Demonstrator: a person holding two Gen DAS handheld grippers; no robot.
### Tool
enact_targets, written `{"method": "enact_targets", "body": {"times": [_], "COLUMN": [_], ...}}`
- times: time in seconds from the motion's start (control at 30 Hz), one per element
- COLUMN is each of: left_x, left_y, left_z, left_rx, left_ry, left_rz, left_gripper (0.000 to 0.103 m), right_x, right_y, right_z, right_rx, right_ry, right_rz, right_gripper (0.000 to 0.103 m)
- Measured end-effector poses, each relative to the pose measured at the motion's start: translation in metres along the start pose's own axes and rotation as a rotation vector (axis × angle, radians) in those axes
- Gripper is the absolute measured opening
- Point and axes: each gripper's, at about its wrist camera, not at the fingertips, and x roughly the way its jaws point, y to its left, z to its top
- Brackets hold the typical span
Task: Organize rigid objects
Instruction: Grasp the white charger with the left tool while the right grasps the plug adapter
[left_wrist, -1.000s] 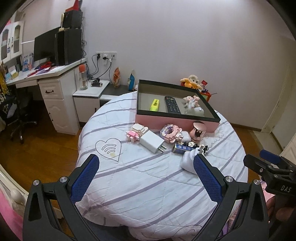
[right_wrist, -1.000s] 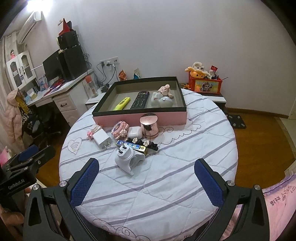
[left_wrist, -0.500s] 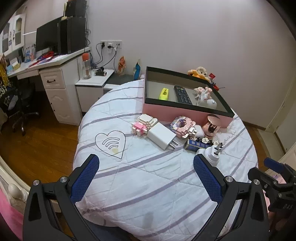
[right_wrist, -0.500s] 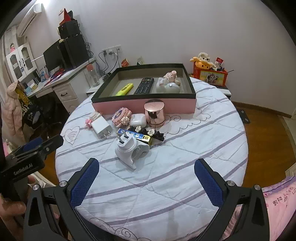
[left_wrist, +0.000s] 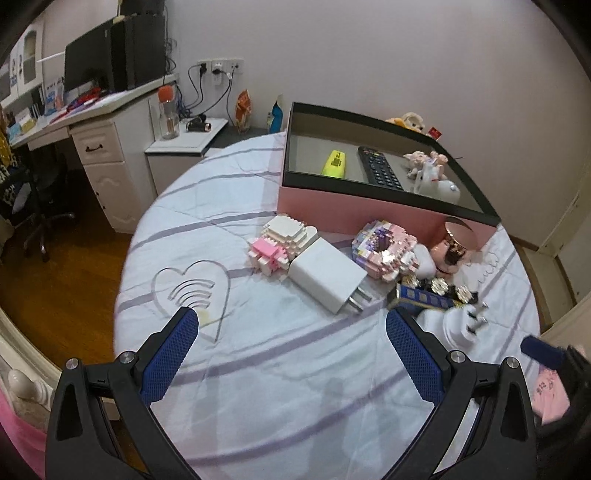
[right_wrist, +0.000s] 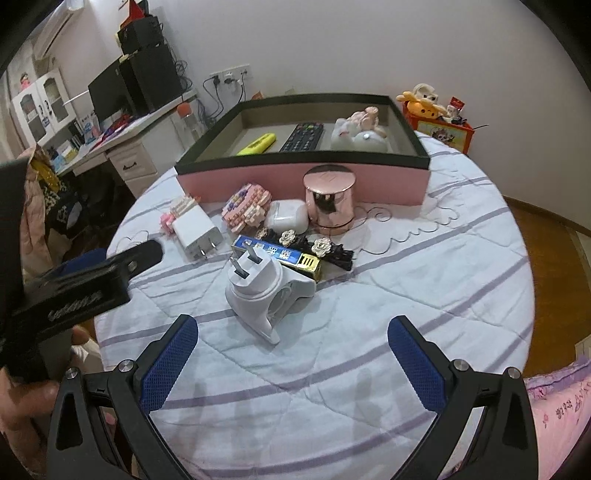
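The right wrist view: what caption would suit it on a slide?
Open right gripper hovers over a white plug adapter on a round table, with a pink box behind.

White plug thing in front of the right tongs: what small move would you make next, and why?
Probably ease the right tongs forward around the plug: they are open and empty, it is nearest, and the tray has room.

Box (right_wrist: 306, 179) at table's (right_wrist: 424, 295) rear holding remote (right_wrist: 303, 137), charger (right_wrist: 197, 232) left of plug adapter (right_wrist: 262, 291), before box
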Motion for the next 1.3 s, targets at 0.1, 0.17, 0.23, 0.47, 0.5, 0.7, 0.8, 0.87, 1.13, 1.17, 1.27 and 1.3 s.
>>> {"method": "enact_targets", "body": {"times": [0.1,0.17,0.23,0.47,0.5,0.7,0.8,0.87,1.13,1.17,1.27,1.3], "left_x": [0.018,0.031,0.043,0.070,0.069,0.062,0.058,0.056,0.062,0.062,0.056,0.055], "left_y": [-0.005,-0.009,-0.013,-0.015,-0.015,-0.003,0.003,0.005,-0.004,-0.005,-0.002,0.000], "left_z": [0.007,0.012,0.016,0.020,0.019,0.011,0.009,0.008,0.007,0.008,0.007,0.006], "left_rx": [-0.023,-0.042,-0.062,-0.089,-0.080,-0.049,-0.031,-0.023,0.036,0.046,0.045,0.046], "left_ry": [0.025,0.033,0.040,0.048,0.047,0.038,0.036,0.034,0.050,0.049,0.028,0.027], "left_rz": [-0.021,-0.022,-0.011,0.076,0.080,0.075,0.066,0.064,0.113,0.108,0.059,0.050], "left_gripper": [0.103,0.103,0.103,0.103,0.103,0.099,0.093,0.092,0.093,0.091,0.073,0.067], "right_x": [0.006,0.010,0.012,0.020,0.021,0.028,0.030,0.033,0.045,0.048,0.053,0.052], "right_y": [-0.002,-0.005,-0.009,-0.014,-0.014,-0.009,-0.007,-0.006,0.003,0.005,0.011,0.012], "right_z": [0.001,0.001,0.001,0.004,0.004,0.006,0.007,0.008,0.013,0.013,0.011,0.011], "right_rx": [0.001,0.006,0.010,0.009,0.007,-0.006,-0.008,-0.003,0.003,0.001,-0.002,-0.005], "right_ry": [0.013,0.020,0.025,0.044,0.046,0.047,0.036,0.034,0.030,0.034,0.041,0.034], "right_rz": [0.002,0.000,-0.001,0.011,0.015,0.038,0.039,0.041,0.045,0.049,0.057,0.055], "right_gripper": [0.103,0.103,0.103,0.103,0.103,0.103,0.102,0.097,0.081,0.077,0.066,0.066]}}
